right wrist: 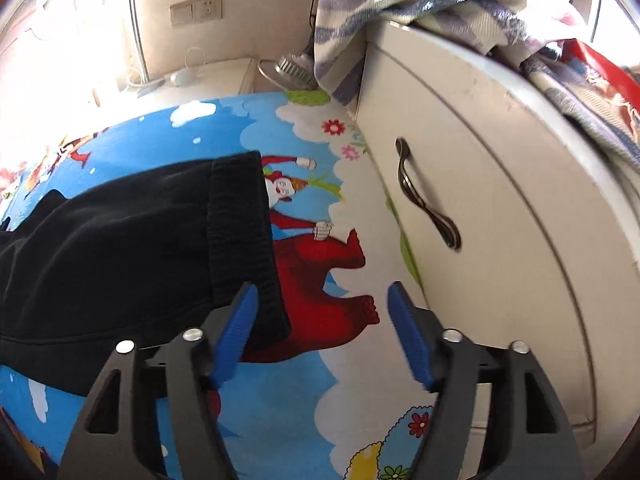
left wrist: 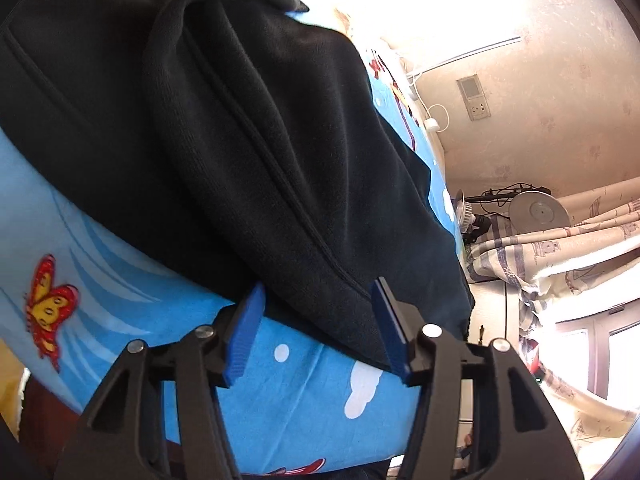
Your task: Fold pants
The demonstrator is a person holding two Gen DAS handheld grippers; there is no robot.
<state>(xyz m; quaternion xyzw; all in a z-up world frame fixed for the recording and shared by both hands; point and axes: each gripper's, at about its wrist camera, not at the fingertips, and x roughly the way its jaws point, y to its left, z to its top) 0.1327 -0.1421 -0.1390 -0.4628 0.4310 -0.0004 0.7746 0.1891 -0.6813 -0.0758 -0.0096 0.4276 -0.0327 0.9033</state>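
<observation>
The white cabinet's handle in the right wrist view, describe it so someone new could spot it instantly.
Start at the bed with the bright blue cartoon sheet; the white cabinet stands right against its edge. On its door sits the handle, a dark, glossy, wavy metal bar, the only fitting on that plain white front.

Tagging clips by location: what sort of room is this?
Probably a bedroom: dark pants lie on a cartoon-print bedsheet, beside a white cabinet with patterned curtains nearby.
</observation>
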